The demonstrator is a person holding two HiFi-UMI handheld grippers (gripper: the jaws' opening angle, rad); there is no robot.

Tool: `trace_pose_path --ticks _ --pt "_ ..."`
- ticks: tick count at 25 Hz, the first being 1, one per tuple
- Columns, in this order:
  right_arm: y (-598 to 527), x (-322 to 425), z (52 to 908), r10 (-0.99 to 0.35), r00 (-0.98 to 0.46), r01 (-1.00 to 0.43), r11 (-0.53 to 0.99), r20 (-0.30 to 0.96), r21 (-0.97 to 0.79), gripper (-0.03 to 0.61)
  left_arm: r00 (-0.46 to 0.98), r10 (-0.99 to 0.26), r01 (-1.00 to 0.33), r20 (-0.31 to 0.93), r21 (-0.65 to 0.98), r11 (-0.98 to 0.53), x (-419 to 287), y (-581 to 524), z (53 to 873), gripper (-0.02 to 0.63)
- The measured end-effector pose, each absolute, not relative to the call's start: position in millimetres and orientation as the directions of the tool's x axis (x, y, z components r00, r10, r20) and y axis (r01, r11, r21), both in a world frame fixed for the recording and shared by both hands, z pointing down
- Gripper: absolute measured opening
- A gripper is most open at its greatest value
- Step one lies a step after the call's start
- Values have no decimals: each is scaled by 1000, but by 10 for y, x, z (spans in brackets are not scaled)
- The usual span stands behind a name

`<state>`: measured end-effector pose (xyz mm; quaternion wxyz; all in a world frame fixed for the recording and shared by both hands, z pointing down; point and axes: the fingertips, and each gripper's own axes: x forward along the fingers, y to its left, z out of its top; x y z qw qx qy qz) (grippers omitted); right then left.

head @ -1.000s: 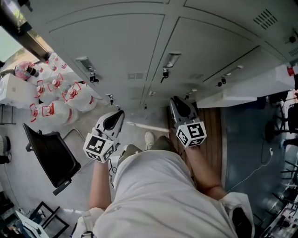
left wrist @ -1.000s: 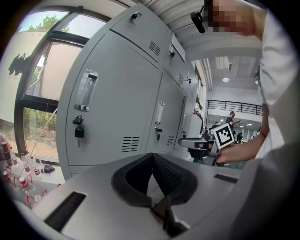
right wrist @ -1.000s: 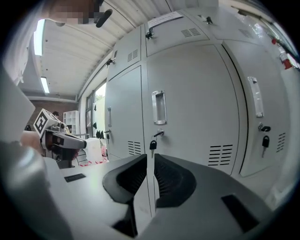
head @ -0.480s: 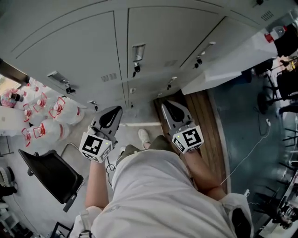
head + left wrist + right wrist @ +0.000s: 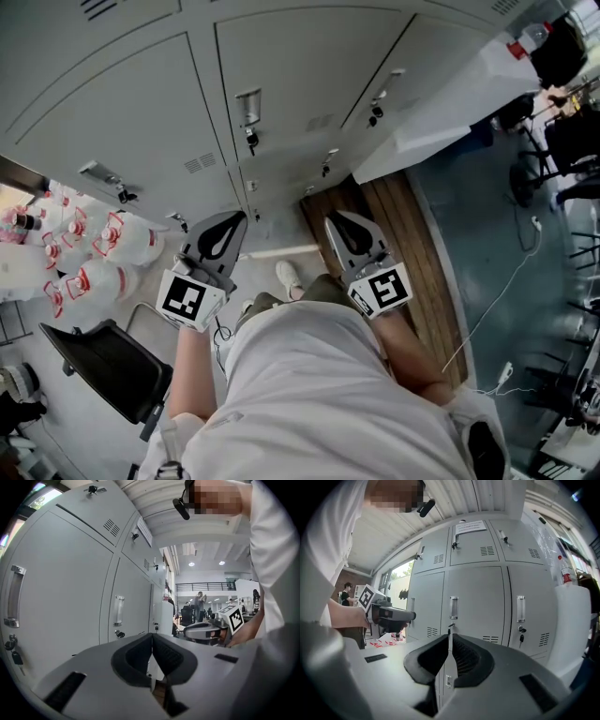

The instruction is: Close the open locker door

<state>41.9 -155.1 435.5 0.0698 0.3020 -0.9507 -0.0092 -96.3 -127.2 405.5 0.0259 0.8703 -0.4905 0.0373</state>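
A bank of grey lockers [image 5: 281, 75] fills the top of the head view. One pale locker door [image 5: 441, 108] stands open, swung out to the right of the closed ones; in the right gripper view it shows as a pale panel [image 5: 574, 625] at the far right. My left gripper [image 5: 232, 217] [image 5: 151, 638] is shut and holds nothing, pointing level along the locker fronts. My right gripper [image 5: 336, 220] [image 5: 449, 632] points at closed doors left of the open one. Its jaws have just been closing and stand shut with nothing between them. Neither gripper touches the door.
Packs of water bottles [image 5: 84, 248] lie on the floor at the left, with a black chair [image 5: 108, 370] below them. A wooden strip [image 5: 403, 244] runs under the open door, and a white cable [image 5: 506, 281] crosses the floor on the right. People [image 5: 200, 603] stand far off.
The head view has swung, so the lockers and the open door now sit further left and higher. Both grippers stay side by side before the lockers, a little higher than before.
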Motion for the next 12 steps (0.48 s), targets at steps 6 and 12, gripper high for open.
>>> trace_pose_path --ticks 6,12 --pt "-1486 474 4351 -587 -799 -581 809 129 87 31 535 -839 -844 101 19 -536 -870 -1273 4042 3" --pt "-1512 517 4364 -604 -787 -600 797 130 72 28 546 -832 -837 104 28 -546 -845 -1274 4063 3"
